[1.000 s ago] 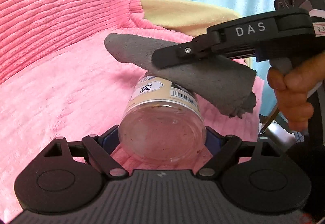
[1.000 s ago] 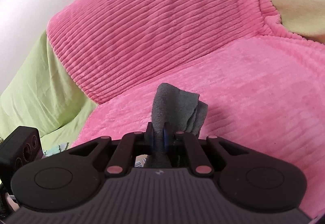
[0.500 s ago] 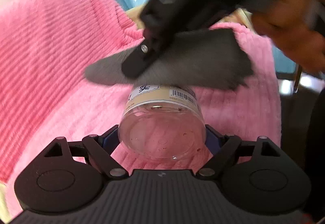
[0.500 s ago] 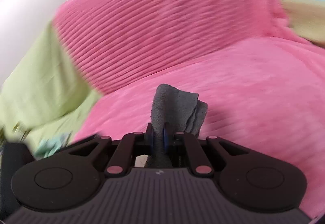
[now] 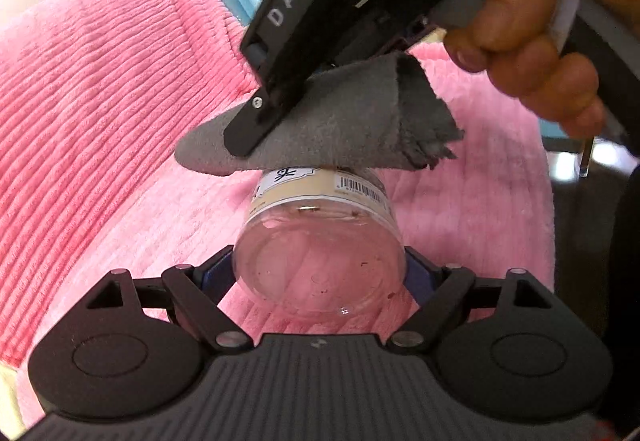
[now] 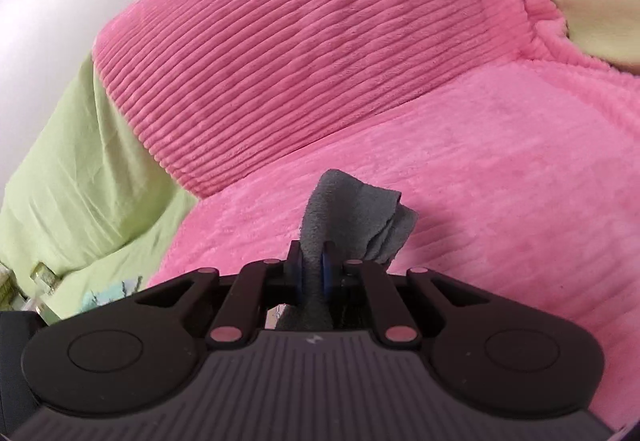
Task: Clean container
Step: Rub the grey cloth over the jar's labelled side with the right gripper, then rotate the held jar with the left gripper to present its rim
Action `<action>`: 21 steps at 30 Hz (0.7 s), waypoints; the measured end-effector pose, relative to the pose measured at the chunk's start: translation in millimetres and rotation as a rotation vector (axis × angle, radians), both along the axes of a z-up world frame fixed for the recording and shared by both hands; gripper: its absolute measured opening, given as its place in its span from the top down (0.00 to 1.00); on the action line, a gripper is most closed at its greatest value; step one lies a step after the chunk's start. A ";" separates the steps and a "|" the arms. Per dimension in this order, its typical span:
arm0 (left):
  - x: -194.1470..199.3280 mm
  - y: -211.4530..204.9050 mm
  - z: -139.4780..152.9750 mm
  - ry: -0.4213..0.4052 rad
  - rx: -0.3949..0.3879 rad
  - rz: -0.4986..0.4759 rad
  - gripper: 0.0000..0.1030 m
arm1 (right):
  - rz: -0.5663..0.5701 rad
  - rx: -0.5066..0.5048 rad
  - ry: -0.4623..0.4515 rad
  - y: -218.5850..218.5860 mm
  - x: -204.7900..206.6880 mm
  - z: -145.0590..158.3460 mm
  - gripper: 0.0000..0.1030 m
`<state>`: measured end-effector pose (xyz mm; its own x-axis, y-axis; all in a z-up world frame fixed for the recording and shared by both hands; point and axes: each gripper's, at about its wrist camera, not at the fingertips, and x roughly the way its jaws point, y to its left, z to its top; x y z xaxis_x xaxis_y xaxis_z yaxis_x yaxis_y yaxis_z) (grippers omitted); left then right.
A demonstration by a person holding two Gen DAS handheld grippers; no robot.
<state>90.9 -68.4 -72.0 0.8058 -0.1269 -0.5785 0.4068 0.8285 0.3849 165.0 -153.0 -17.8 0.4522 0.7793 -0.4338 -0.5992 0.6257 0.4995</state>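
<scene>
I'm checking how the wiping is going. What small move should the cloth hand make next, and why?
Probably rub the grey cloth across the jar mouth. The left gripper clamps the clear jar, the right gripper pinches the cloth against the jar's far end, and specks still show inside.

Clear jar [image 5: 320,261] — cream barcoded label, grey cloth [image 5: 340,129], ribbed pink blanket [image 6: 320,41], green sheet [image 6: 80,181] — black grippers.
</scene>
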 end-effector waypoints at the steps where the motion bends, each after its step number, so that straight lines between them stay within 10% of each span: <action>1: 1.7 0.3 0.2 0.007 -0.005 0.002 0.17 | -0.001 -0.003 -0.006 0.4 -0.4 -0.2 0.94; 11: 23.4 31.7 11.9 0.129 -0.278 0.064 0.16 | -0.013 0.022 -0.004 -8.8 -2.1 -4.4 0.94; 21: 11.5 24.4 11.4 0.126 -0.267 0.060 0.17 | -0.028 0.027 -0.004 -9.8 -10.9 -4.7 0.94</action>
